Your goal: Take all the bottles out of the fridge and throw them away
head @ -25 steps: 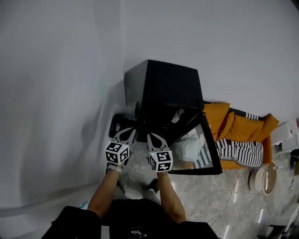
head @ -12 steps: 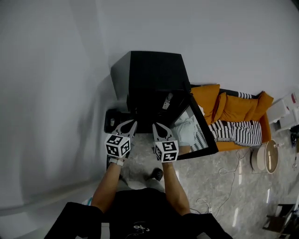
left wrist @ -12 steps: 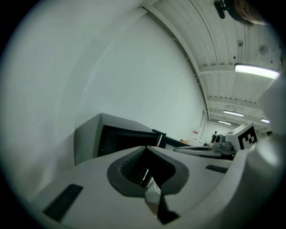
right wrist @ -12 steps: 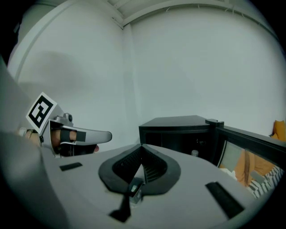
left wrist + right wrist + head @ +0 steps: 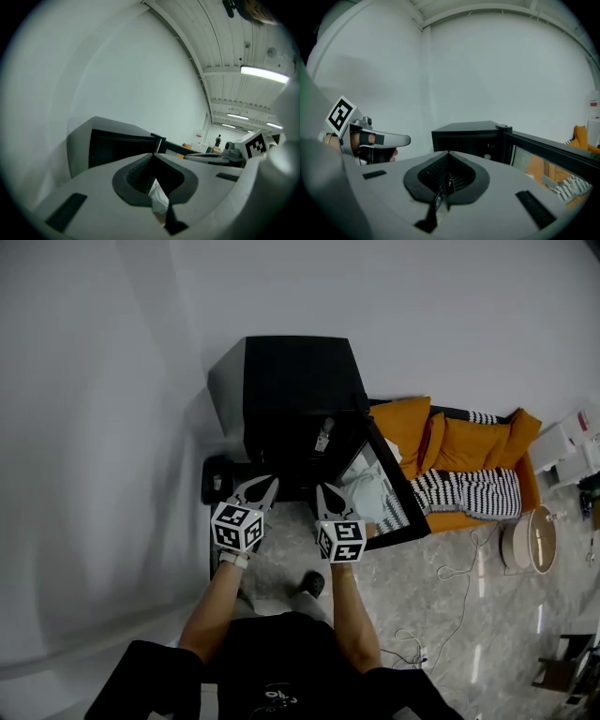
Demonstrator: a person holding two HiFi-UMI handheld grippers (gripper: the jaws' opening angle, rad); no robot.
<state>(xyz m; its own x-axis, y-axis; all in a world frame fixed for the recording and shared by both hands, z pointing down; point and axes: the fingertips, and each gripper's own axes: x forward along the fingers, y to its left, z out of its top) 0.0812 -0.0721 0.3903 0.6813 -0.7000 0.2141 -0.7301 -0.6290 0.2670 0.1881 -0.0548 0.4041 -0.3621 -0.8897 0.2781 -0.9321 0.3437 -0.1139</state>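
Both claws are closed.
- left gripper [image 5: 261,487]: jaws together in its own view. A small pale scrap sits in the seam between them; can't tell what it is.
- right gripper [image 5: 325,491]: jaws together, with only a thin dark-and-shiny sliver in the seam. No bottle in either.

Head view:
- The grippers sit side by side, apart, tips toward 12 o'clock, just short of the fridge [image 5: 291,381].
- The fridge is a black box against the white wall [image 5: 422,315].
- Its glass door [image 5: 380,498] is swung open toward 4 o'clock. The right gripper is just beside the door's near edge.

Bottles:
- The fridge interior is dark from above.
- The right gripper view shows one small pale cap-like thing [image 5: 487,157] inside the opening, at 1 o'clock from the jaw tips. Can't confirm it's a bottle, and no others are visible.

Surroundings:
- orange sofa [image 5: 469,451] at 3 o'clock of the fridge, with a striped cushion [image 5: 464,493] on it
- small black object [image 5: 216,486] on the grey floor [image 5: 450,615] at 8 o'clock of the fridge, by the wall
- round pale tub [image 5: 532,545] far out at 4 o'clock
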